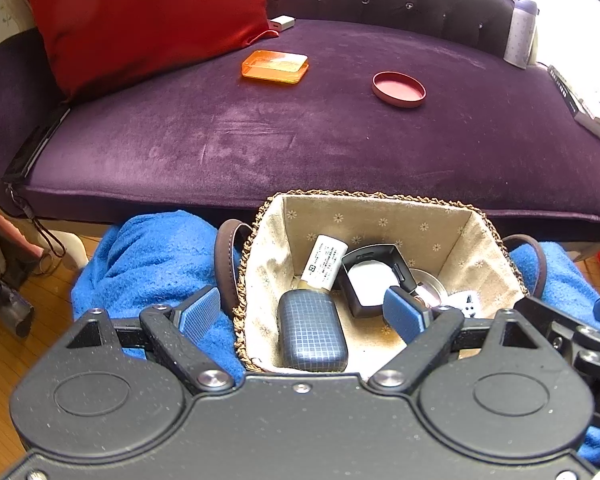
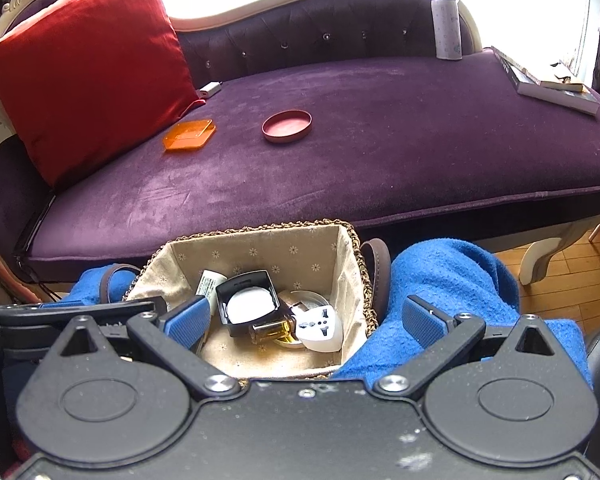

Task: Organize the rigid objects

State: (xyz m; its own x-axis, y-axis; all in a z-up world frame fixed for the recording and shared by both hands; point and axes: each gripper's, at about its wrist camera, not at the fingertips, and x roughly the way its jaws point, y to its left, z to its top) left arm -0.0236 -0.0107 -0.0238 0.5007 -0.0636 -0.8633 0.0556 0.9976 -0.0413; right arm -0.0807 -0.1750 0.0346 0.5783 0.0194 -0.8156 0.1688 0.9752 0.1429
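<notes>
Both tongs hang wide open and empty over the lined basket (image 1: pixel 380 216).

The left tongs (image 1: pixel 302 312) and right tongs (image 2: pixel 306 318) hold nothing; the orange case (image 1: pixel 275 66) and red lid (image 1: pixel 399 89) lie well apart on the purple sofa cushion (image 1: pixel 260 144). Judged risk: the shallow lid may slip on soft velvet, or tongs snag the basket's contents.

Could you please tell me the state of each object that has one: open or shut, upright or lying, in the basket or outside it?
left gripper: open, empty
right gripper: open, empty
basket: open-topped, partly filled
blue case: shut, lying in basket
white tube: lying tilted in basket
black box: open, in basket
white adapter: in basket
orange box: flat on sofa
red lid: rim up, on sofa
bottle: upright, capped
</notes>
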